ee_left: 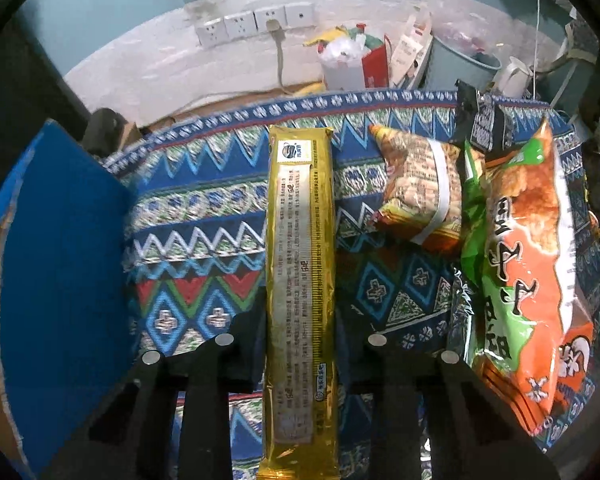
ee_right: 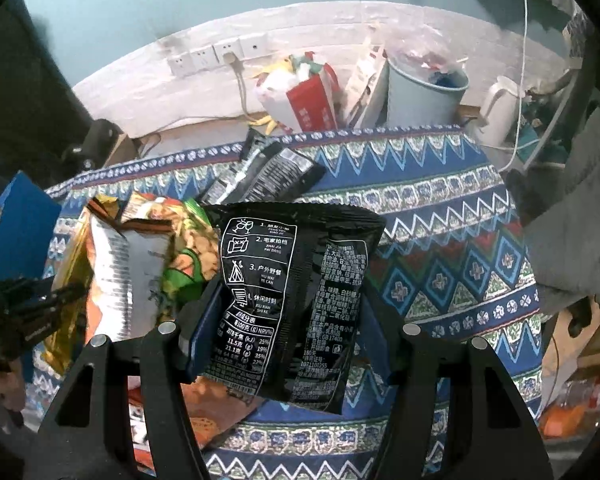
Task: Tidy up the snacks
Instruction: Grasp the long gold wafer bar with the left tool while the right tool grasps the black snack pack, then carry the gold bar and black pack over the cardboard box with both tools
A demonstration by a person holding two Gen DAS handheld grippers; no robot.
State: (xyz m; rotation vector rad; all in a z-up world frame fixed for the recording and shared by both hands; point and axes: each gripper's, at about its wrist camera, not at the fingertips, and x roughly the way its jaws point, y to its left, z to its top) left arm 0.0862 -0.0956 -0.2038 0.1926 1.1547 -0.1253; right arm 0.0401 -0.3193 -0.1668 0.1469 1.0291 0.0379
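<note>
Left gripper [ee_left: 300, 344] clamped on the gold biscuit pack [ee_left: 300, 280], just left of the snack pile [ee_left: 516, 264] on the patterned cloth [ee_left: 204, 216]. Right gripper [ee_right: 288, 320] clamped on a black snack bag [ee_right: 292, 300], just right of the pile.

The tablecloth [ee_left: 204, 216] is busy: blue with white zigzag bands, red and green triangles and light-blue diamonds. On it there's a long gold packet [ee_left: 300, 280] with small dark print, a yellowy-orange bag [ee_left: 416, 192] with a white stripe, and an orange-and-green bag [ee_left: 528, 264] with white edging. The other bag [ee_right: 296, 300] is black with white print and little line drawings, and the box [ee_left: 60, 260] at the cloth's left edge is plain blue.
</note>
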